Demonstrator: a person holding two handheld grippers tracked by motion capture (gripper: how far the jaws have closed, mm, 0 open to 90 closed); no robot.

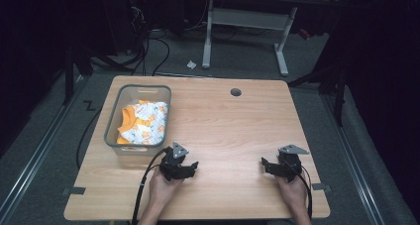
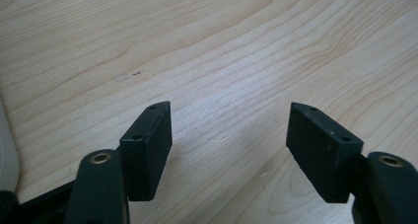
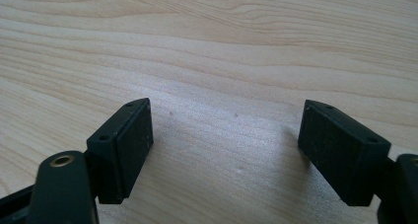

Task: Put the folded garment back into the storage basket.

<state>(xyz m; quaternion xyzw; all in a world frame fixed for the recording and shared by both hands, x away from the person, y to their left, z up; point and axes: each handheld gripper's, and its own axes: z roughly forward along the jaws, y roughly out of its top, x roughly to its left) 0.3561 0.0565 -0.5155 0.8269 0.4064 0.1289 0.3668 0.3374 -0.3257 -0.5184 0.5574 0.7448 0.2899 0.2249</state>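
Note:
A grey plastic bin (image 1: 113, 120) stands at the left of the wooden table (image 1: 228, 121), holding orange-and-white printed cloth (image 1: 143, 122). My left gripper (image 1: 190, 166) rests low near the table's front, just right of the bin's near corner, held by a hand. Its jaws stand apart over bare wood with nothing between them (image 2: 229, 130). My right gripper (image 1: 265, 165) sits near the front right, also in a hand. Its jaws are wide apart over bare wood, empty (image 3: 224, 130).
A round cable hole (image 1: 236, 92) sits near the table's far edge. The pale rim of the bin (image 2: 6, 150) shows at the left edge of the left gripper view. Beyond the table are a white desk frame (image 1: 245, 22), cables and dark floor.

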